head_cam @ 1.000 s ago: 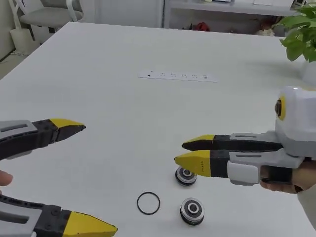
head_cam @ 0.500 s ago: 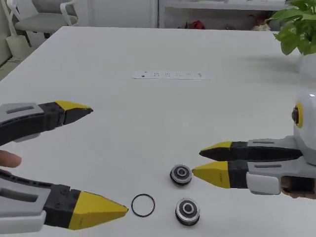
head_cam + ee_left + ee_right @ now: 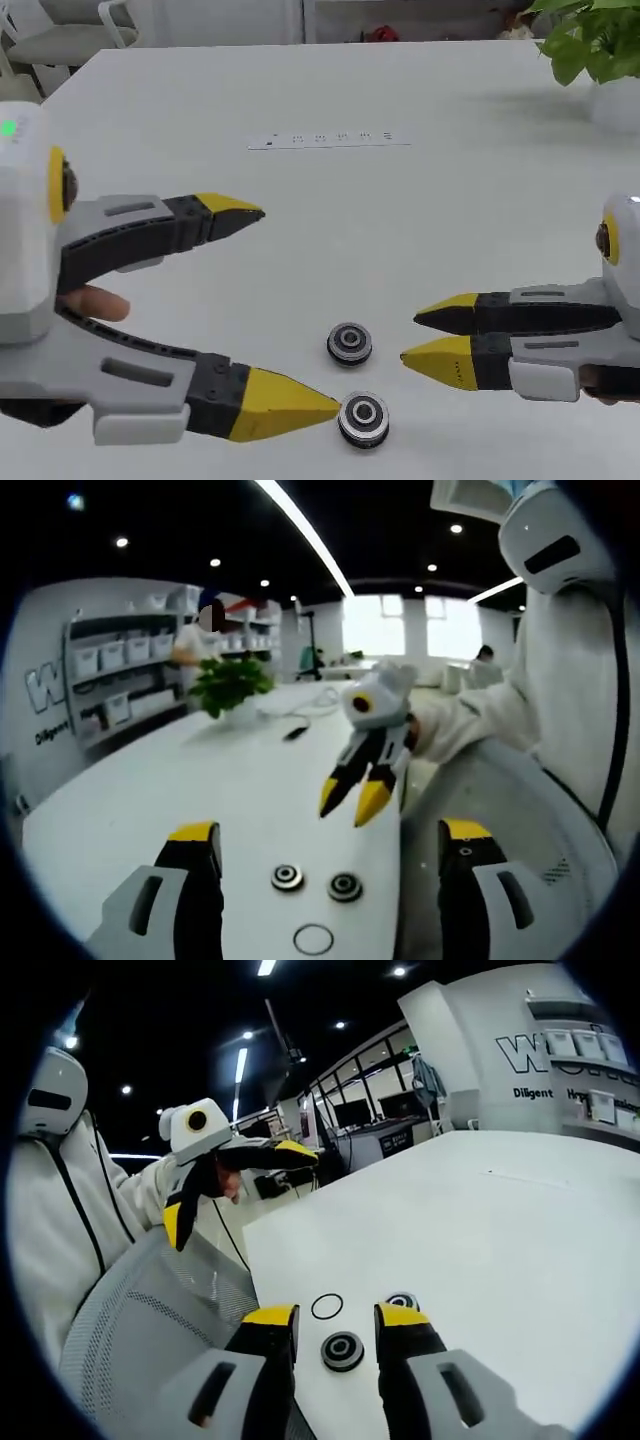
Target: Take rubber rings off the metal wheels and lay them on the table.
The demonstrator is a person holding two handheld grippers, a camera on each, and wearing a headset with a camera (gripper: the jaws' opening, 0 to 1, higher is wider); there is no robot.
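Left gripper (image 3: 298,308): jaws spread wide, empty. A loose rubber ring (image 3: 313,939) lies flat on the worktop (image 3: 420,200) between them, and the near metal wheel (image 3: 363,418) is just beside the lower jaw tip. Right gripper (image 3: 410,337): jaws slightly parted, empty, with the second wheel (image 3: 349,343) just off their tips.

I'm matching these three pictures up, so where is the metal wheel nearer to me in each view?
Head view: nearer wheel, bottom centre, at the left gripper's lower jaw tip.
Left gripper view: low centre, the right-hand wheel of the pair.
Right gripper view: low centre, seen between the right gripper's jaws.
Shared landmark: the other wheel beside it.
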